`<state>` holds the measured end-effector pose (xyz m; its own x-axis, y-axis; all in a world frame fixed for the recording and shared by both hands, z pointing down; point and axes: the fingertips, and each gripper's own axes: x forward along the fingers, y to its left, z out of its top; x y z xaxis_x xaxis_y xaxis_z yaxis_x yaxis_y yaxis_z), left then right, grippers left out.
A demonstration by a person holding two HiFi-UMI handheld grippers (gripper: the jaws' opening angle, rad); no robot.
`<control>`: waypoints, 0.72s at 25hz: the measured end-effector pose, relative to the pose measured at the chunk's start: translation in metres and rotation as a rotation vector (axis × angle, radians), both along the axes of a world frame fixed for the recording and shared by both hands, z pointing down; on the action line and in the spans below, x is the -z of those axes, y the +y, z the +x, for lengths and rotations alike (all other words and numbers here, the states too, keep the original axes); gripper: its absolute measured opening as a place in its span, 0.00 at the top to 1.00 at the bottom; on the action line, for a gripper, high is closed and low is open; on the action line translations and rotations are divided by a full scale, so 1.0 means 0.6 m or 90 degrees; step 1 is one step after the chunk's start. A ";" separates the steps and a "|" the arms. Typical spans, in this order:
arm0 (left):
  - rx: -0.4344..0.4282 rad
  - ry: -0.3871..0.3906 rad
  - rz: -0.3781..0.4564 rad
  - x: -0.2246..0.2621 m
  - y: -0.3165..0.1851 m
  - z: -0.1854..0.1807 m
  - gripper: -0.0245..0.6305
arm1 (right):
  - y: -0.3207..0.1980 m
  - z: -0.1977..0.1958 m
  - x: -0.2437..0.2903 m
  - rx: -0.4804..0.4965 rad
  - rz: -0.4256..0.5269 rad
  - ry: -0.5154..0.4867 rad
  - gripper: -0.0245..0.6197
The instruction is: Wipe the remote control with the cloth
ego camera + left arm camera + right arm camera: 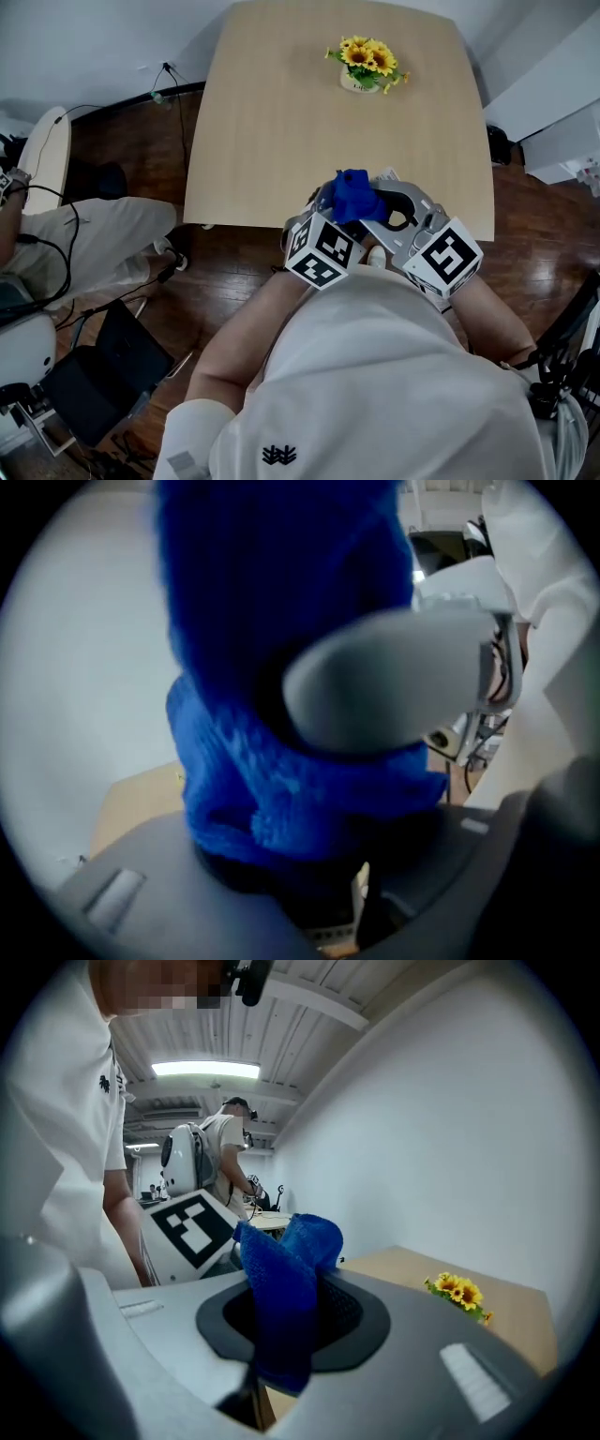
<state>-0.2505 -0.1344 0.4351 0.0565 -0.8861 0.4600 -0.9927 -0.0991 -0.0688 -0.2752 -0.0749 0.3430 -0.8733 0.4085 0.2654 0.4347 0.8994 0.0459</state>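
Head view: cloth [354, 195] bunched between both grippers, above table [281, 122] 6 o'clock edge. Right gripper view alone showed me right gripper [291, 1293] clamped on it. Left gripper [309, 860] jaws partly apart, cloth smothering them; grip unreadable.

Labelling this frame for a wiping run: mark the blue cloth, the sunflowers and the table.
blue cloth [354, 195], head view, bunched top fold.
sunflowers [367, 60], head view, middle blooms.
table [272, 141], head view, bare wooden top.
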 end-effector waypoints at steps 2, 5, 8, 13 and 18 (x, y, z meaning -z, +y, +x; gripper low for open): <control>0.004 0.002 0.002 0.005 0.003 -0.005 0.60 | -0.002 0.000 -0.010 -0.011 0.004 0.021 0.84; 0.010 0.004 -0.001 0.002 0.013 -0.012 0.60 | -0.031 -0.003 -0.016 -0.039 0.034 0.022 0.84; 0.015 0.007 -0.003 -0.004 0.019 -0.018 0.60 | -0.080 -0.005 -0.018 -0.068 0.064 0.006 0.84; 0.018 0.015 -0.005 -0.012 0.025 -0.023 0.60 | -0.160 0.002 -0.007 -0.144 0.075 0.006 0.84; 0.018 0.017 -0.001 -0.012 0.025 -0.028 0.60 | -0.223 0.014 0.004 -0.211 0.079 0.007 0.84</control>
<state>-0.2675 -0.1194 0.4423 0.0433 -0.8867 0.4602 -0.9966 -0.0707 -0.0424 -0.2668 -0.2085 0.3407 -0.9497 0.0674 0.3058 0.1214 0.9794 0.1613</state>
